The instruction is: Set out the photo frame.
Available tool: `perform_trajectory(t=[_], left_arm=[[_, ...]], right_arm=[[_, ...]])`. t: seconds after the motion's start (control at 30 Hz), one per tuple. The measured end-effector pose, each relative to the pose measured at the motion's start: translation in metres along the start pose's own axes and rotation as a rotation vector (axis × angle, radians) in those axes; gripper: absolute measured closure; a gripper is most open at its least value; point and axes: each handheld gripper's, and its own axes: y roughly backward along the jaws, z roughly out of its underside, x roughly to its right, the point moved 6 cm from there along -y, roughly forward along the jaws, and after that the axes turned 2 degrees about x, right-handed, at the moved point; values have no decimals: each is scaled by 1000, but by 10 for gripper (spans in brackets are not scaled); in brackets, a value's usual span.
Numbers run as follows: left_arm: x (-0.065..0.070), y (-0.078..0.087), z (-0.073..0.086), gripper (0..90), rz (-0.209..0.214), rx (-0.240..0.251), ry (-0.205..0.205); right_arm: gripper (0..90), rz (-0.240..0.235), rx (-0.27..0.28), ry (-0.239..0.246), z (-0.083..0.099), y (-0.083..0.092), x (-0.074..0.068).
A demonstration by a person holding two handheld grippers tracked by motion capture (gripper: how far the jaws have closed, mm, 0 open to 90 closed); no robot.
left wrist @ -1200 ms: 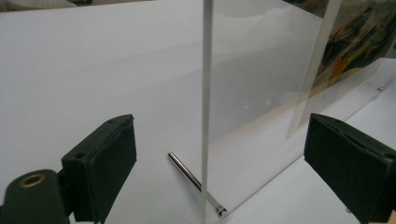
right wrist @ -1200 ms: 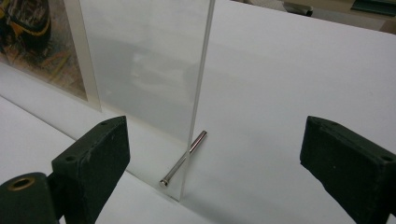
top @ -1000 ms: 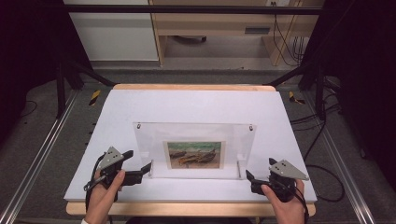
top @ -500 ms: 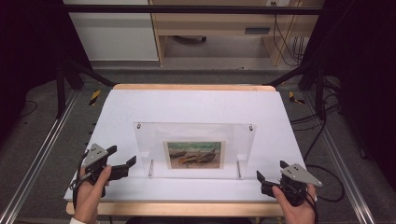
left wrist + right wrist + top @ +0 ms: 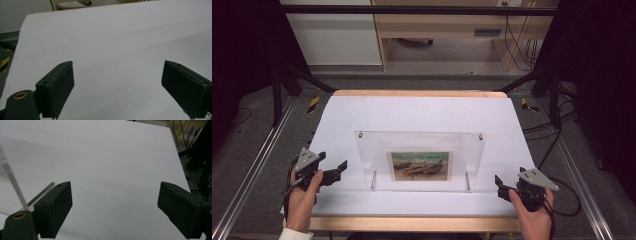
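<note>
both tongs stand with jaws wide apart and nothing between them. left tongs point(image 5: 332, 174) hover at the left edge of the white-covered surface point(image 5: 422, 112), held in the left hand point(image 5: 302, 200); their own view looks across bare white sheet. right tongs point(image 5: 504, 189) sit at the right front corner in the right hand point(image 5: 532, 215). between the two, apart from each, a clear acrylic picture frame point(image 5: 419, 160) stands upright on metal legs, a small boat painting point(image 5: 419, 165) in its middle. the frame's clear edge point(image 5: 11, 180) and one metal leg point(image 5: 41, 193) show just left of the right tongs' jaws.
</note>
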Motion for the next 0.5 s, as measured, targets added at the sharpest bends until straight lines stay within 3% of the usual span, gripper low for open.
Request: perform_trajectory(t=[0.13,0.2,0.37,0.5], left_arm=[[-3,-5,1,105,7,-14,10],[-2,-10,1,100,37,-30,2],[0,-18,0,86,54,-43,-1],[0,-25,-4,53,82,-30,25]], right_arm=[[117,4,-10,-9,-2,-8,1],[116,6,-17,-4,-3,-10,1],[111,13,-25,-12,-7,-22,3],[111,45,-30,-10,-11,-33,8]])
